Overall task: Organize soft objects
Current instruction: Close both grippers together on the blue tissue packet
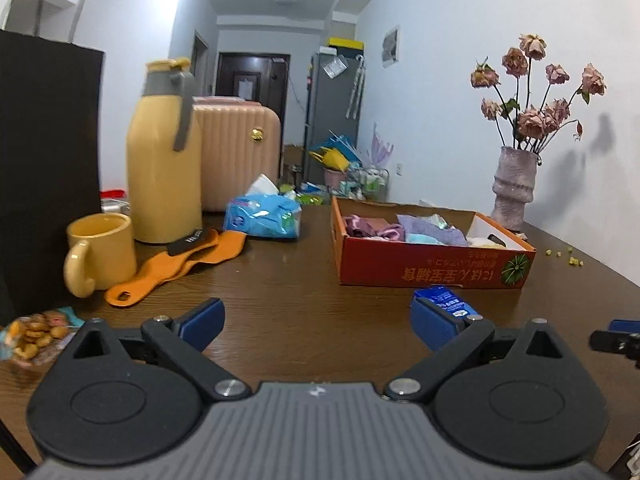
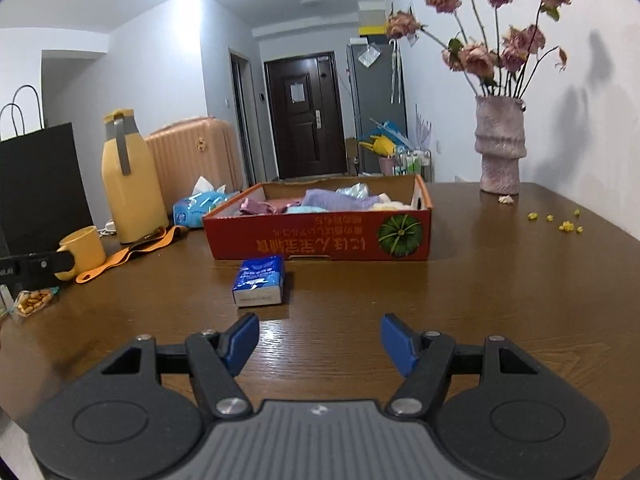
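You are holding both grippers low over the near edge of a brown wooden table (image 2: 500, 280), and neither is gripping anything. Your left gripper (image 1: 318, 322) is standing spread about as wide as it goes, its blue pads (image 1: 202, 320) framing only bare tabletop, with a small blue tissue pack (image 1: 448, 298) lying just behind its right-hand pad. Your right gripper (image 2: 320, 340) is standing partly open, likewise empty; in its view the same tissue pack (image 2: 259, 282) is lying ahead and slightly left, apart from the fingers and just in front of the red cardboard box (image 2: 320, 240). That box is sitting mid-table, holding a jumble of soft cloths (image 2: 336, 200) in purple, pink and pale blue. To the far left a larger blue tissue packet (image 1: 262, 216) is resting beside a yellow flask (image 1: 164, 152), with a yellow mug (image 1: 100, 252) and an orange strap (image 1: 176, 268) nearer. At the far right a pale vase (image 2: 500, 148) of dried roses is standing against the wall, yellow crumbs (image 2: 566, 224) scattering nearby.
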A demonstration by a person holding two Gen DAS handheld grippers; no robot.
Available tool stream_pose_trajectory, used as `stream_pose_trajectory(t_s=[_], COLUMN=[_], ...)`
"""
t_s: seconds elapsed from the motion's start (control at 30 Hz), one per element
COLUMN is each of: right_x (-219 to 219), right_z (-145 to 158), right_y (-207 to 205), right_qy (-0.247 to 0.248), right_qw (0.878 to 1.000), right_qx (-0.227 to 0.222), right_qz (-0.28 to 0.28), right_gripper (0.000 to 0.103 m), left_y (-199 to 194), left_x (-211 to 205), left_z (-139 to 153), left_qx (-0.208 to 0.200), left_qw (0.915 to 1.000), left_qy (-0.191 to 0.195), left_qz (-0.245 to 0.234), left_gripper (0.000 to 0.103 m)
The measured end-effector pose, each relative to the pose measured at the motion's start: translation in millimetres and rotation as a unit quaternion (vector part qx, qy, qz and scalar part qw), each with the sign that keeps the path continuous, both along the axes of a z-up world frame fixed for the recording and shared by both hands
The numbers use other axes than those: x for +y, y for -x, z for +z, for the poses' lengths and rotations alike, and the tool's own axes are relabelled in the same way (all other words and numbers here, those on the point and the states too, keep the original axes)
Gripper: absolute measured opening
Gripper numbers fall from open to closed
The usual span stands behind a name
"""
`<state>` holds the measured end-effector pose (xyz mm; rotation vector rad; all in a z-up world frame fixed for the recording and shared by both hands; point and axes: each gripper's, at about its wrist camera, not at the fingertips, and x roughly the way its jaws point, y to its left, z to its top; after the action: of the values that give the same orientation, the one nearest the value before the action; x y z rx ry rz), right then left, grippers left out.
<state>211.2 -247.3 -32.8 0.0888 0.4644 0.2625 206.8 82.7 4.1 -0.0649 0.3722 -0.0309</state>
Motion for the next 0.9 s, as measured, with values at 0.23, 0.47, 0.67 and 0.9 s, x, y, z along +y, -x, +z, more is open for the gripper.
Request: stream_pose_trajectory(t_s=[0.23,0.47,0.67,0.9], right_x=[53.6,100.0,84.0,15.4], right_z=[-17.6,-30.6,-29.8,-21.3], right_y=[-68.5,-145.2,-143.9,-143.9], right_qy=[0.018,0.056,0.076,0.047], right_qw=[0.998,0.994,0.988,0.996], right_qx=[0.046,0.065,0.069,0.060], right_qz=[0.032,0.067,0.118,0.049], right_gripper=[0.066,0.053,0.051,0.055], left_y=[-70.8,-132.5,-161.6,-190.9], left_x=[-23.1,-43.6,-57.4,-81.4], left_z=[-10.3,-23.3,-27.2,-39.5], left_qx=[0.038,0.074,0.091,0.145], left_qw=[0.9985,0.9940,0.9900,0.9735], left_qy=[-0.012,-0.033,-0.027,0.054], left_qz=[-0.037,-0.073,-0.104,-0.168], left_gripper=[0.101,0.101,0.101,0.094])
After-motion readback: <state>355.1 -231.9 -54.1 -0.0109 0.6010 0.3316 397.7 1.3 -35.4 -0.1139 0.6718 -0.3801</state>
